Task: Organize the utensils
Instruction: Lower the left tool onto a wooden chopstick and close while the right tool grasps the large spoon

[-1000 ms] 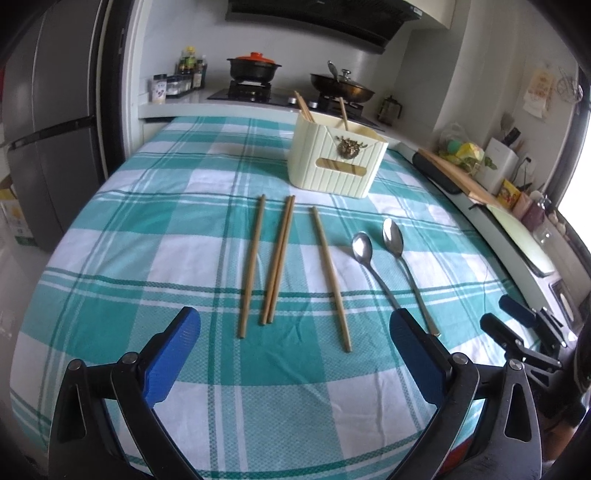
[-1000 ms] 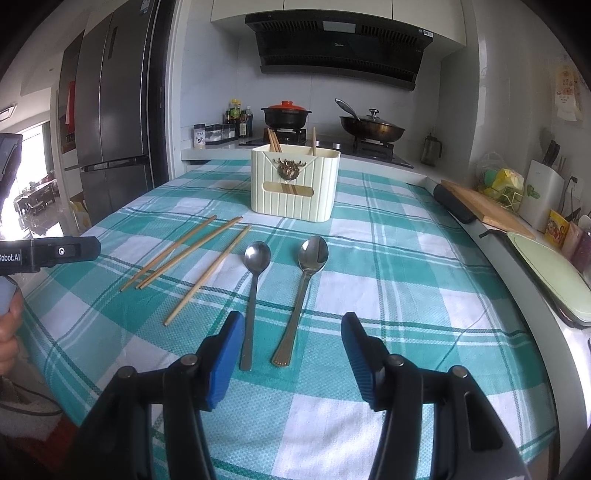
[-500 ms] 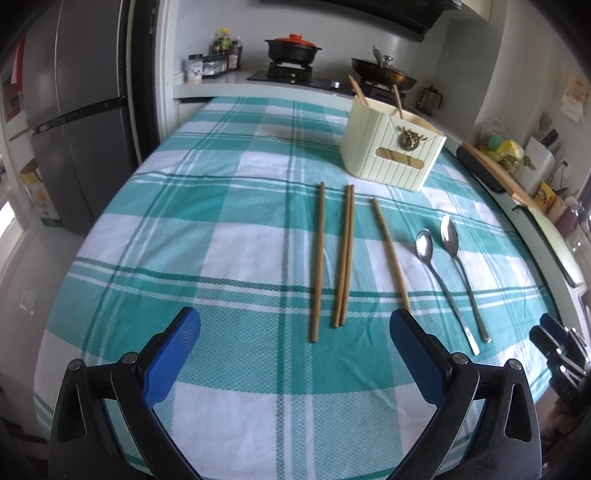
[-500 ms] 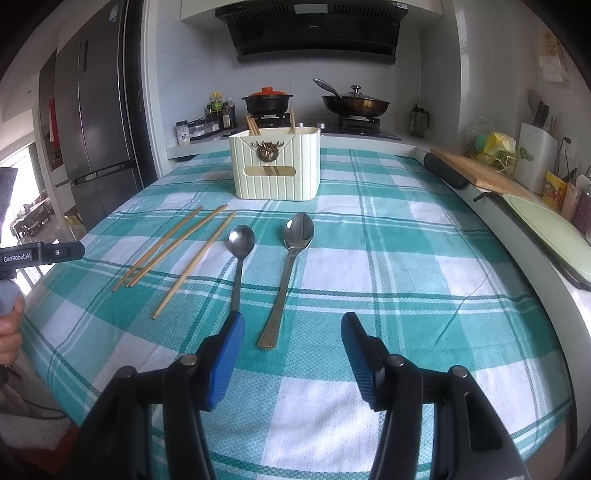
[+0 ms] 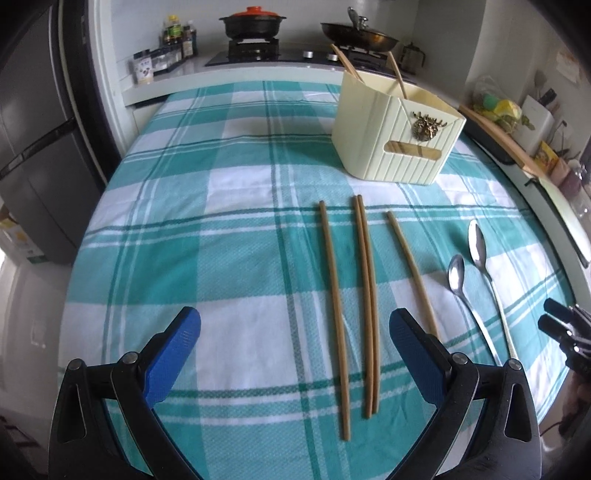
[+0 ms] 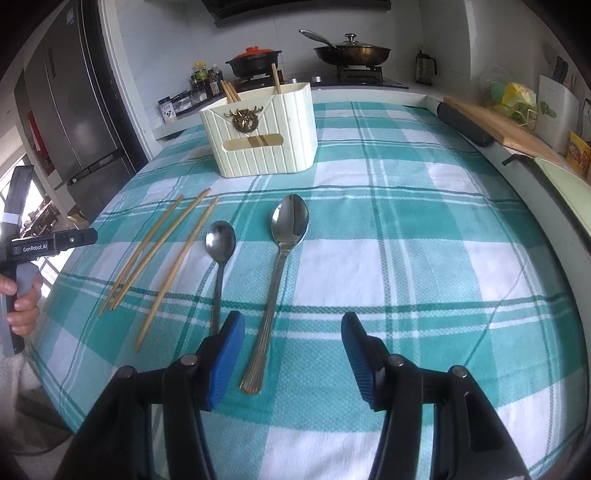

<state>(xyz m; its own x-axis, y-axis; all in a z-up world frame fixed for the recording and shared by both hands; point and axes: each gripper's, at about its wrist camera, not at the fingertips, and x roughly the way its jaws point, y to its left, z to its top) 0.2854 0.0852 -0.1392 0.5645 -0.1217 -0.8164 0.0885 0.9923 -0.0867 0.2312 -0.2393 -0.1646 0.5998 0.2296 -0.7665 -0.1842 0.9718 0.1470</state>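
Several wooden chopsticks (image 5: pixel 365 291) lie side by side on the teal checked tablecloth; in the right wrist view they (image 6: pixel 162 247) lie at the left. A small spoon (image 6: pixel 219 254) and a large spoon (image 6: pixel 282 258) lie beside them, also seen in the left wrist view (image 5: pixel 480 266). A cream utensil holder (image 5: pixel 395 136) (image 6: pixel 262 136) stands behind, with chopsticks in it. My left gripper (image 5: pixel 293 343) is open above the chopsticks' near ends. My right gripper (image 6: pixel 291 343) is open, and the large spoon's handle lies between its fingers.
A stove with a red-lidded pot (image 5: pixel 253 20) and a pan (image 6: pixel 351 51) stands behind the table. A fridge (image 6: pixel 74 122) is at the left. A cutting board (image 6: pixel 495 125) and other kitchen items line the counter at the right, along the table edge.
Both grippers have moved forward and lower over the table. The left one has come over the chopsticks' near ends; the right one has closed in on the large spoon's handle.
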